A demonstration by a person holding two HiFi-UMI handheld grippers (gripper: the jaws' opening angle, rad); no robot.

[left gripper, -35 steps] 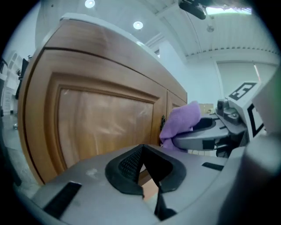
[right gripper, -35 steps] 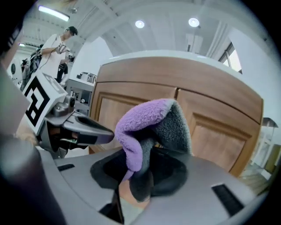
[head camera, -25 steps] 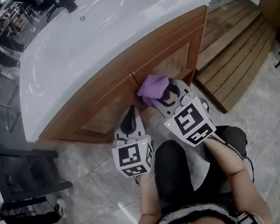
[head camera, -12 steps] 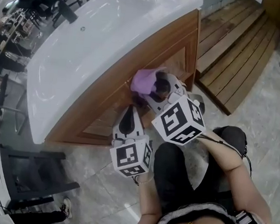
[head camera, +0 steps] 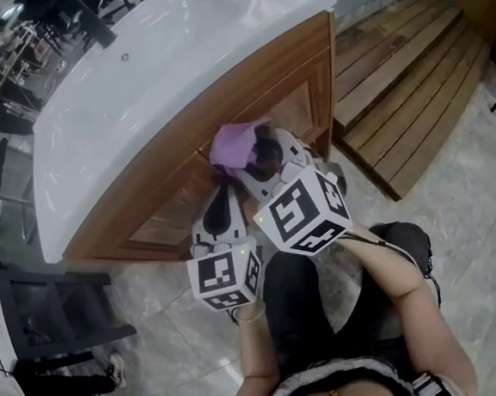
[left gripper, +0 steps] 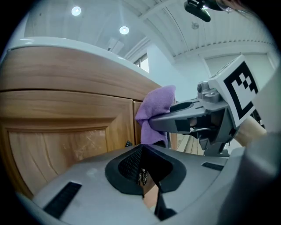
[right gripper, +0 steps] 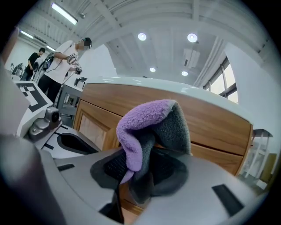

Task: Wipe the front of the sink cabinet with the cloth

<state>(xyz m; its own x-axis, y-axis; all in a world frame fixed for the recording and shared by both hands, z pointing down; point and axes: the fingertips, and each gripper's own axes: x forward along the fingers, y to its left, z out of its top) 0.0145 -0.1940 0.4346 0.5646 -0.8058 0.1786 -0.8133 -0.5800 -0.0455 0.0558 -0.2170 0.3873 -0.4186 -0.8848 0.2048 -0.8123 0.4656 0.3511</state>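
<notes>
Wiping step, judged mid-task. Gripping the cloth (right gripper: pixel 147 127) in the right gripper (right gripper: pixel 142 171), jaws clamped on a bunched fold, purple and grey sides both showing. Leaving a fat wad sticking out past the tips, so that fabric and not plastic meets the wood. Holding that wad to the front of the sink cabinet (head camera: pixel 167 190), high up, about at the seam between the two door panels (left gripper: pixel 57 149). Looks touching from the head view; cannot confirm contact from the gripper views. Coming in roughly square to the cabinet front, likely for even pressure across the pad.

Keeping the left gripper (left gripper: pixel 142 175) near the cabinet front, below and left of the cloth. Jaws brought together there, nothing between them. Probably parked idle, out of the stroke path.

Crouching close, knee (head camera: pixel 309 293) just in front of the cabinet, presumably for reach to the lower panels. White basin (head camera: pixel 147 72) on top of the cabinet, untouched. Wooden platform (head camera: pixel 404 86) right of the cabinet, well apart from the cloth.

Next, as a guess: sweep sideways, then down over the recessed panels. Watch panel edges for snagging the loose fold.
</notes>
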